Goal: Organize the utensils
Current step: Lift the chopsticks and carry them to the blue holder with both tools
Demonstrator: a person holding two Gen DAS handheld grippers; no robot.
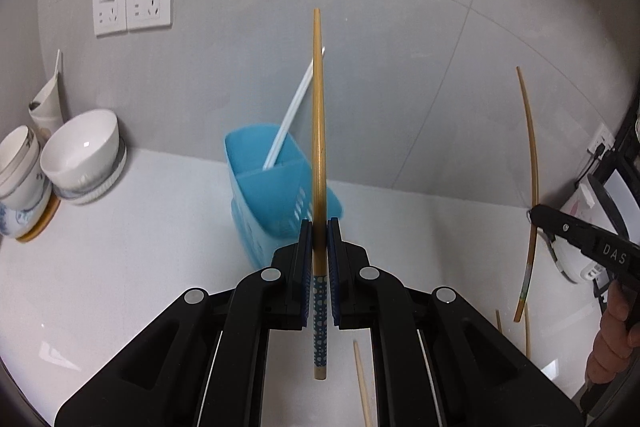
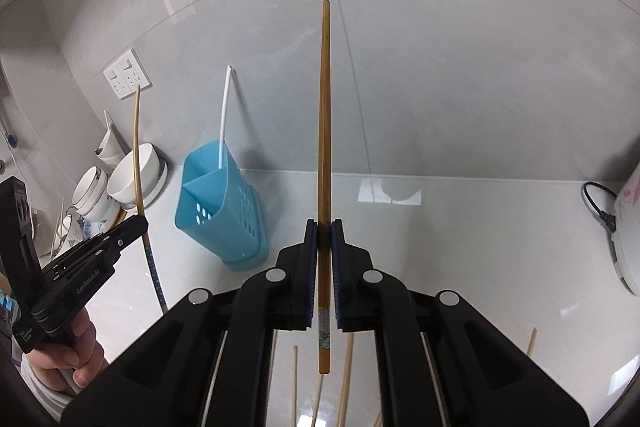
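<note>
My left gripper (image 1: 319, 233) is shut on a brown chopstick with a blue dotted end (image 1: 319, 155), held upright just in front of the blue utensil holder (image 1: 266, 199). A white chopstick (image 1: 290, 119) leans inside the holder. My right gripper (image 2: 325, 231) is shut on a brown chopstick with a patterned end (image 2: 324, 147), also upright, to the right of the holder (image 2: 222, 211). Each gripper shows in the other's view: the right one (image 1: 534, 217) with its chopstick (image 1: 532, 187), the left one (image 2: 140, 221) with its chopstick (image 2: 138, 155).
White bowls and cups (image 1: 82, 155) are stacked at the far left by the wall, under two wall sockets (image 1: 134, 1). Several pale chopsticks (image 2: 344, 379) lie on the white counter below the grippers. A white appliance (image 2: 628, 227) with a black cord stands at the right.
</note>
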